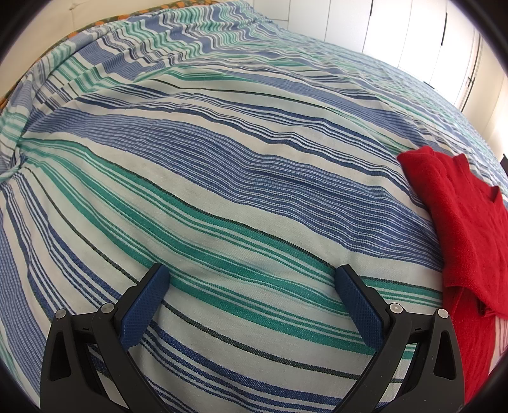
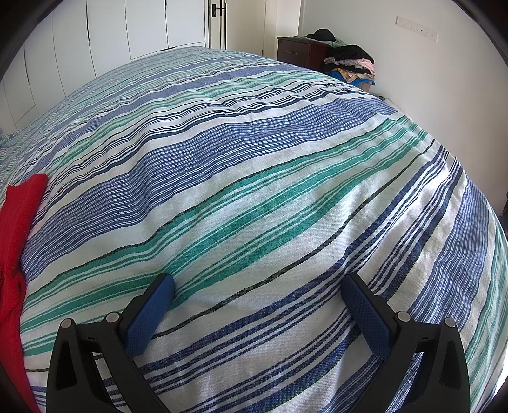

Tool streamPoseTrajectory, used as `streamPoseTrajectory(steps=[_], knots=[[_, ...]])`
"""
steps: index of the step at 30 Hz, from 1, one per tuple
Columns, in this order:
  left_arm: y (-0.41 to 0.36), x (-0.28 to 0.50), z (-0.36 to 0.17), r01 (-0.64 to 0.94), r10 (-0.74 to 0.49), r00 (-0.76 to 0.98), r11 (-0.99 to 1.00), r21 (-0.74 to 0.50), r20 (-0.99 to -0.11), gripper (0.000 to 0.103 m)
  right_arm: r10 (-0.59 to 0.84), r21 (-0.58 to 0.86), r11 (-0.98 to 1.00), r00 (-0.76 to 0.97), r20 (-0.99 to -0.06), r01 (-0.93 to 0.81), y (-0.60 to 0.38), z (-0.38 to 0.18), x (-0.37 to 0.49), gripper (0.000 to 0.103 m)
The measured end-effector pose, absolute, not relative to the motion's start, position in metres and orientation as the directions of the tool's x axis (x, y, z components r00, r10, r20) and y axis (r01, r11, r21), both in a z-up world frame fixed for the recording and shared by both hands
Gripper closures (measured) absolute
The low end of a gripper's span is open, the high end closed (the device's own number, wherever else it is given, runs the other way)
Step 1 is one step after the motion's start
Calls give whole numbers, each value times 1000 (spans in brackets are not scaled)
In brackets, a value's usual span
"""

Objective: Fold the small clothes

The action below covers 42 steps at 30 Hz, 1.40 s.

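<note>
A red garment (image 1: 463, 228) lies crumpled on the striped bedspread (image 1: 222, 178), at the right edge of the left wrist view. The same red garment (image 2: 16, 228) shows at the left edge of the right wrist view, partly cut off by the frame. My left gripper (image 1: 250, 271) hovers low over the bedspread, open, with nothing between its blue pads; the garment lies to its right. My right gripper (image 2: 258, 281) is also open and empty above the striped bedspread (image 2: 270, 152), with the garment well to its left.
White wardrobe doors (image 2: 95, 35) line the far side of the bed. A dark wooden nightstand (image 2: 298, 50) stands at the far right corner, beside a pile of mixed clothes (image 2: 352, 66). An orange patterned cloth (image 1: 104, 22) shows past the bed's far left edge.
</note>
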<state>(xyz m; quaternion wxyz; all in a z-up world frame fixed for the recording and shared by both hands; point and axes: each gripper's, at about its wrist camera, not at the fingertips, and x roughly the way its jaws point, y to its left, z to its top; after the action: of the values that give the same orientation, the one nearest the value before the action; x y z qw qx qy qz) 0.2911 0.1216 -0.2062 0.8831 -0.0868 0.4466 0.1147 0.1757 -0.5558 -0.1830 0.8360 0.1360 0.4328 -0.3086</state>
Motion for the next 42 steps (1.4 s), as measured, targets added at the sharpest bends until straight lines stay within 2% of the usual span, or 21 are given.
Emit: streamPoseTrajectory(steps=[39,42], knots=[[120,291,-206,-285,129,578,957,-51,-806,0,-407,-45,770,436,-803,636,-554,-183,175,0],[119,294,-205,-276,128,542,961,-32,-831,0,-406,-44,771,436,-803,636,-554,-183,176,0]])
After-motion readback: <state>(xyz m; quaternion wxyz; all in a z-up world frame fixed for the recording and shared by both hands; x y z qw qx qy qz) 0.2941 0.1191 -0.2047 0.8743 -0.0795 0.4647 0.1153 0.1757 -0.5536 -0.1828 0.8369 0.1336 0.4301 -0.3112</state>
